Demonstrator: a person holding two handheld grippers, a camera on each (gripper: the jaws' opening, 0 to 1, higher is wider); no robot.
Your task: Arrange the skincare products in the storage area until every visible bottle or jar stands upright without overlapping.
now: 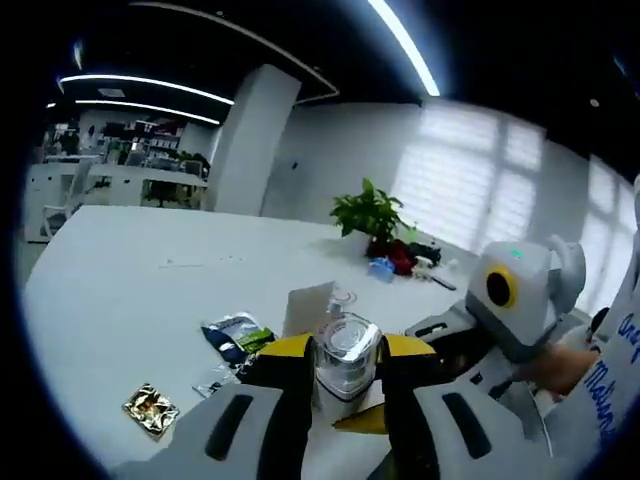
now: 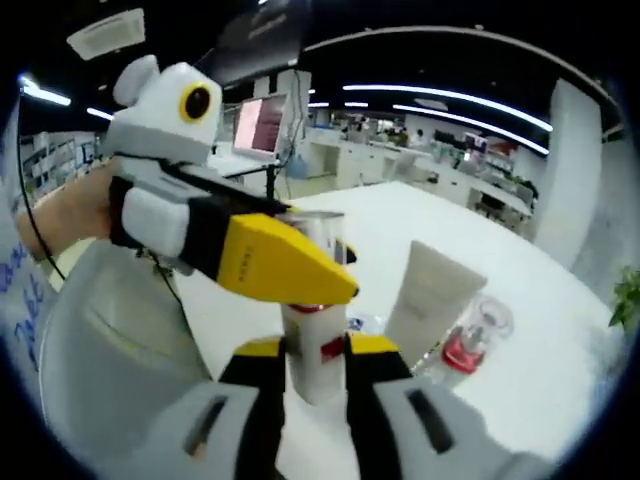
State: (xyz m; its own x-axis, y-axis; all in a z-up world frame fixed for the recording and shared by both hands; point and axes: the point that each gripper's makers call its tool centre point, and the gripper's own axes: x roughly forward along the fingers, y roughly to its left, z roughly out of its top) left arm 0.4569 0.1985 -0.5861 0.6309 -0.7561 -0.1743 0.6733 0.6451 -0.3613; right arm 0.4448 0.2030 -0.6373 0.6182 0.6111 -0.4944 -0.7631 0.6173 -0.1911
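The clear-capped bottle is sitting between the jaws of the left hand-held gripper, its long axis running upright and roughly in line with the jaws, its shiny cap rising just above their yellow tips; the jaws are standing narrow on either side of the bottle and appear to be pressing it, so it looks held above the desk. In the right gripper view the same kind of clear cap and white body with a red label is showing straight ahead of the right hand-held gripper, between its narrowed jaws, with the left hand-held gripper crossing in from the left above it; whether the right jaws are truly clamping the bottle or only bracketing it cannot be told. Both hand-held grippers are therefore about equally close to this bottle. Just right of and beyond the right hand-held gripper, a cream tube is standing upright on the desk, and a small red-based bottle is standing beside it. To the left of the left hand-held gripper, a dark sachet and a gold foil packet are lying flat. Farther ahead, a potted plant is standing. The coming move likely depends on setting the bottle down vertically clear of the tube.
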